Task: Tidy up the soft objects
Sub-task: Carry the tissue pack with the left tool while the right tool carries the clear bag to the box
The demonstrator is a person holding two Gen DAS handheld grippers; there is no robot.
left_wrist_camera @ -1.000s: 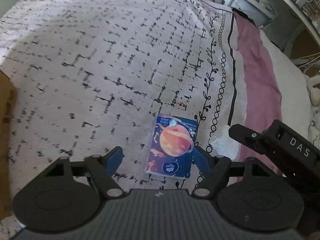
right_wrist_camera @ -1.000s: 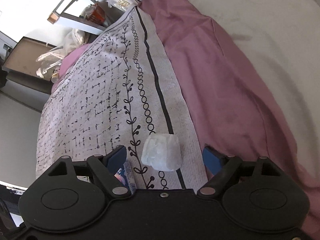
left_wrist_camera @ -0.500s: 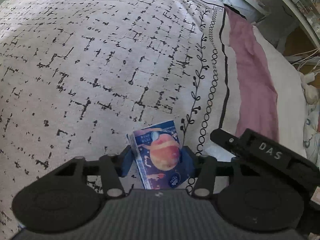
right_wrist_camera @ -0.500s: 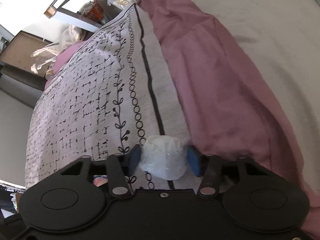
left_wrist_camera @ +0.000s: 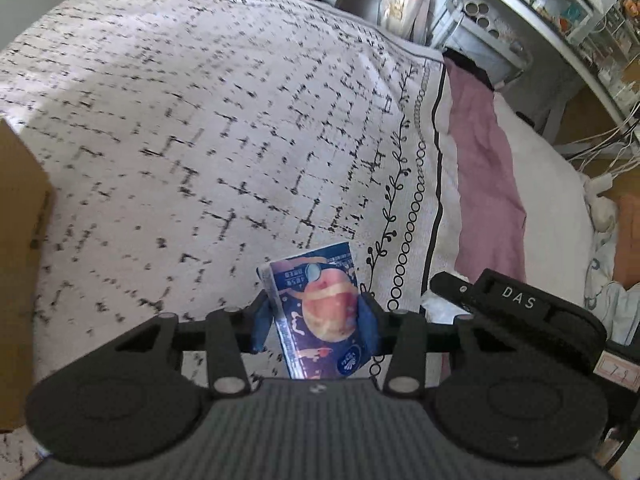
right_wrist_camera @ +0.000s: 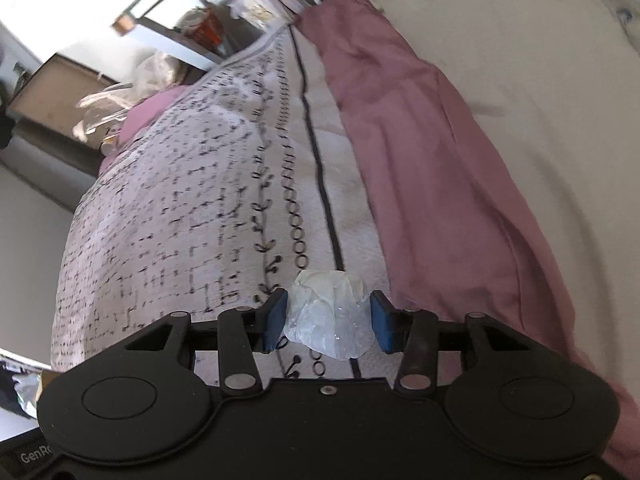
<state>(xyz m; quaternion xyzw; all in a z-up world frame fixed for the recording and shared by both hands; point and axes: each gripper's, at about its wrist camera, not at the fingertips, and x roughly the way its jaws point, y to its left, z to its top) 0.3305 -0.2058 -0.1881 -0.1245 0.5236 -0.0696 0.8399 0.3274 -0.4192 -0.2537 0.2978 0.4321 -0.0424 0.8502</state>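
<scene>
My left gripper is shut on a blue tissue pack printed with an orange planet, and holds it tilted above the white black-patterned blanket. My right gripper is shut on a white crumpled tissue packet and holds it above the blanket's bordered edge. The right gripper's black body shows at the lower right of the left wrist view.
A pink sheet and a cream cover lie to the right of the blanket. A brown cardboard box stands at the left edge. Shelves with clutter stand behind the bed. Cables hang at the far right.
Both grippers closed on their objects, the left on the tissue pack and the right on the white packet, and both lifted them off the blanket.
</scene>
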